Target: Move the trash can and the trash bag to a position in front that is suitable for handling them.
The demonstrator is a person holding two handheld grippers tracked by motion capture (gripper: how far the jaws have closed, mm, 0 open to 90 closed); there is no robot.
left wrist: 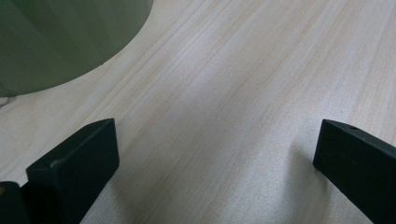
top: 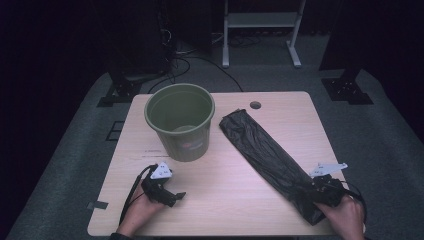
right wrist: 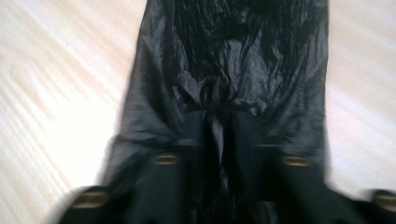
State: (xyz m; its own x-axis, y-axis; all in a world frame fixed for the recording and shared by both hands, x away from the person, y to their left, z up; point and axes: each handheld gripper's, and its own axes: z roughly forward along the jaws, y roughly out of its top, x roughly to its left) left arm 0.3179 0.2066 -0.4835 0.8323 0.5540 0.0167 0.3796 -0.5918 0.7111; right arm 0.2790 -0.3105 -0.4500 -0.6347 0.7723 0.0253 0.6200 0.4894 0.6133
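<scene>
The bag (top: pixel 270 157) lies on the tabletop (top: pixel 225 200), long axis running 11 to 5 o'clock. Its near end is pinched in the right claw (top: pixel 320 192), jaws nearly together; the left claw (top: pixel 172 196) gapes empty.

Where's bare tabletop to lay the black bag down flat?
Widest bare patch: between the green bucket and the black bag, running to the near edge beside the left gripper. A smaller patch lies right of the bag, by the grommet hole. Crowded: the near right corner, where the right gripper sits on the bag.
</scene>
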